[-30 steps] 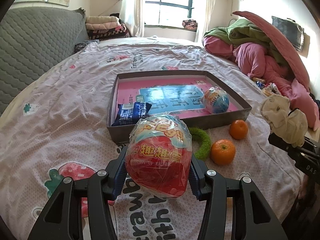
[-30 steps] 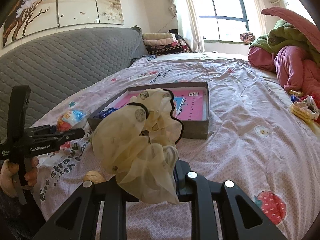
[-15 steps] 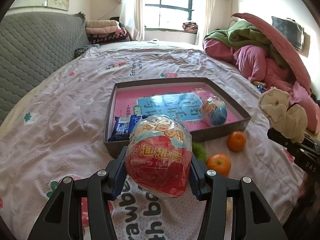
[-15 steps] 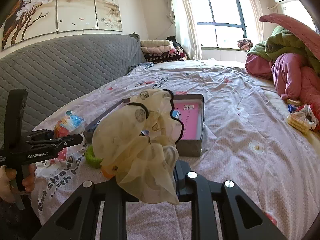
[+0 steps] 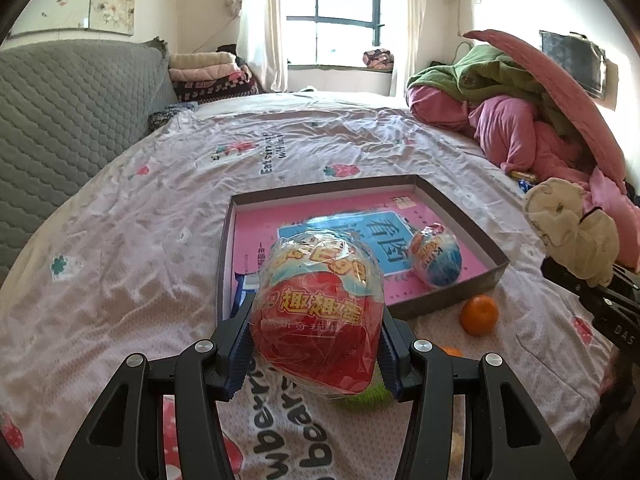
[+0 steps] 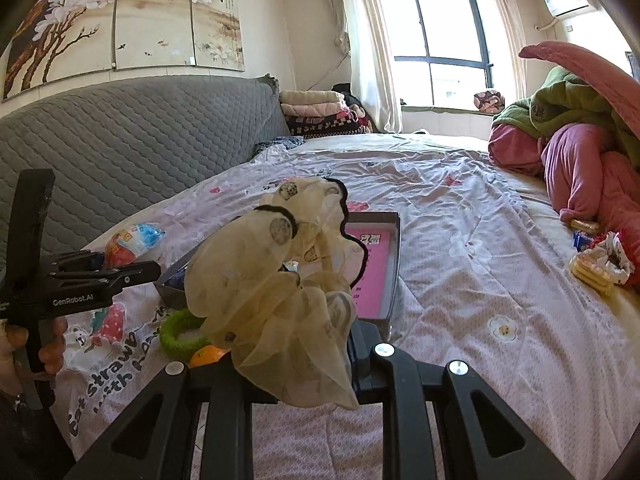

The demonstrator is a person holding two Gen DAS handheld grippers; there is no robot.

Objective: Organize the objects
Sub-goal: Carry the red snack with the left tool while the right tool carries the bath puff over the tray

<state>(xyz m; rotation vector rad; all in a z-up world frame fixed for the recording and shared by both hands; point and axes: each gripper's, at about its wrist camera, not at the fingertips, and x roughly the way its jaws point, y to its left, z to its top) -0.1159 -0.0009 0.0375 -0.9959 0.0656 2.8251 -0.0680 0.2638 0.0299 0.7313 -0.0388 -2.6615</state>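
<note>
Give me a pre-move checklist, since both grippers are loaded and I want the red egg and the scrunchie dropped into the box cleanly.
1. Left gripper grip on red toy egg: ok, clamped on both sides.
2. Right gripper grip on cream scrunchie: ok, fabric hangs loose.
3. Box open, pink floor free: ok.
4. Blue toy egg already inside, near the right wall: ok.
5. Orange and green ring outside the box: not ok, left to sort.
6. Egg above the box: cannot tell.

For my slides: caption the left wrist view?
Left hand-held gripper carries a wrapped red toy egg toward the pink-lined tray.
</note>
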